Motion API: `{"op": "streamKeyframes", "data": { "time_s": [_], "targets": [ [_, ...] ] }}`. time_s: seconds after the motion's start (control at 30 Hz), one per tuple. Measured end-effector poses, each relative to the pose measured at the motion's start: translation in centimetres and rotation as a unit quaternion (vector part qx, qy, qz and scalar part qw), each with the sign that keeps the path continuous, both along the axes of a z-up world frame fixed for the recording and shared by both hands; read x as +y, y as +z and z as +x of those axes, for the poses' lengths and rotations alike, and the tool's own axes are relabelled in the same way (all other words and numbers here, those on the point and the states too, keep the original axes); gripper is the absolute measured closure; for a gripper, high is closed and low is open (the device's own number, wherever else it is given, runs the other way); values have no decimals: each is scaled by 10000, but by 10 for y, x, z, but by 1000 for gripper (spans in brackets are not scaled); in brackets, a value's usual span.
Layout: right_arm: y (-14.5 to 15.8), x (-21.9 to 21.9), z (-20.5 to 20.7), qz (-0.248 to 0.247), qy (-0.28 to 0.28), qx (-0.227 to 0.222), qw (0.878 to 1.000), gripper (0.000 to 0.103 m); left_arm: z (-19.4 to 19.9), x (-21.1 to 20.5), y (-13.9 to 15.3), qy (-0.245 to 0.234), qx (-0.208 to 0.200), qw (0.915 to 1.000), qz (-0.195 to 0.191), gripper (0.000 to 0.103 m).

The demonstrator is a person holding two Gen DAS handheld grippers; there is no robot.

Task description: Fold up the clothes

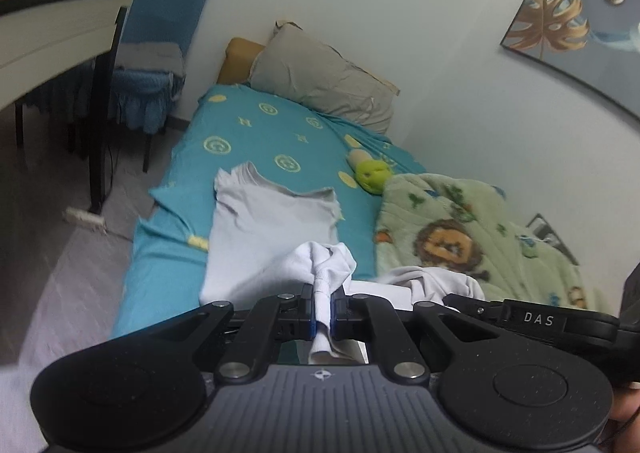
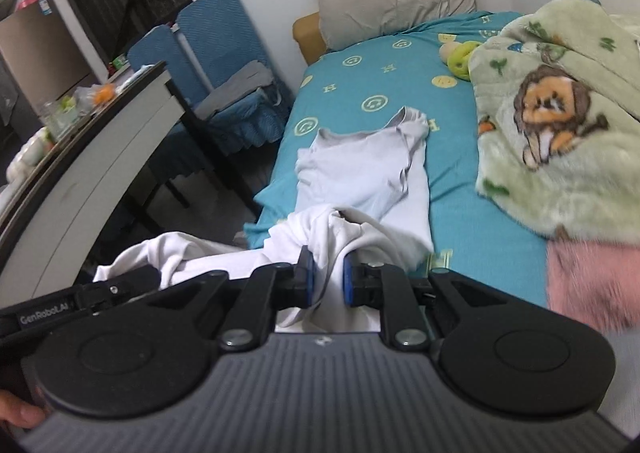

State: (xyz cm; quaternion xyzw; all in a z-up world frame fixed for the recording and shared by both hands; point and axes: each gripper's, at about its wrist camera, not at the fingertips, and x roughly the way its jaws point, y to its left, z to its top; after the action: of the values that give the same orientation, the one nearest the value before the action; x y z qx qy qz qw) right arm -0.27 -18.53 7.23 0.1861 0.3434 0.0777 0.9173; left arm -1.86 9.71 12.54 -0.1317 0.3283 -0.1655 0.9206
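**Both grippers hold the white garment over the bed's near end**

Nearest the cameras, the left gripper (image 1: 324, 313) has its jaws closed tight on a bunched fold of the white garment (image 1: 328, 265), the cloth squeezed into a narrow strip between the blue pads. The right gripper (image 2: 326, 281) also has the white garment (image 2: 320, 229) between its pads, though its jaws stand a little wider and the cloth passes through more loosely; it looks gripped, not merely draped. The garment sags between the two grips, and a loose part of it droops off to the side of each gripper, which suggests the person is holding it up by one edge to shake it flat or carry it onto the bed.

Just beyond the grippers, a pale grey top (image 1: 272, 229) lies spread on the teal smiley-print bed sheet (image 1: 256, 125), neckline pointing away; it looks laid out for folding, or as a base to stack on. Beside it a green lion blanket (image 1: 472, 237) is heaped against the wall side, leaving the sheet's middle strip as working space. A green toy (image 1: 374, 175) rests near the blanket's far edge.

Farther off, a grey pillow (image 1: 320, 77) leans at the head of the bed, and blue chairs (image 2: 224, 53) stand by a cluttered counter (image 2: 100, 141).
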Motion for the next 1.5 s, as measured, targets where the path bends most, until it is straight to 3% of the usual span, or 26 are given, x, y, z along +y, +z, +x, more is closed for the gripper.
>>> {"op": "streamKeyframes", "data": {
  "time_s": [0.1,0.3,0.47,0.57,0.8,1.03,1.1,1.13,1.17,1.2,1.23,1.3,1.4,1.5],
  "targets": [
    [-9,1,43,-150,-23,-105,9998,85,48,-16,-9,32,-146,9993,356,97],
    [-42,3,123,-478,-66,-180,9987,85,142,-27,-48,235,-311,9981,485,96],
    [-81,0,174,-594,-66,-255,9979,85,200,-31,-96,338,-455,9969,552,95],
    [-111,1,196,-765,-59,-314,9966,85,225,-37,-130,314,-516,9954,746,94],
    [-169,-2,238,-847,-209,12,9962,83,280,-42,-200,185,205,9945,1013,92],
    [-197,0,259,-1101,-171,64,9938,77,299,-50,-229,8,407,9909,1280,92],
    [-197,2,261,-1150,-107,61,9933,71,300,-50,-229,-11,396,9905,1316,92],
    [-197,3,261,-1114,-62,60,9937,68,299,-49,-228,1,375,9903,1338,89],
    [-196,3,261,-1067,-16,56,9943,58,296,-48,-224,46,331,9900,1368,83],
    [-194,2,260,-955,36,37,9954,44,293,-47,-221,91,286,9897,1397,71],
    [-192,2,257,-877,24,3,9961,38,290,-46,-217,136,241,9894,1426,62],
    [-185,2,252,-799,-27,-91,9968,11,283,-43,-209,224,143,9889,1465,35],
    [-169,4,241,-875,-77,-352,9955,12,265,-35,-193,333,-52,9895,1407,14],
    [-155,4,228,-1019,-240,-582,9928,12,239,-31,-176,374,-177,9897,1373,7]
  ]
}}
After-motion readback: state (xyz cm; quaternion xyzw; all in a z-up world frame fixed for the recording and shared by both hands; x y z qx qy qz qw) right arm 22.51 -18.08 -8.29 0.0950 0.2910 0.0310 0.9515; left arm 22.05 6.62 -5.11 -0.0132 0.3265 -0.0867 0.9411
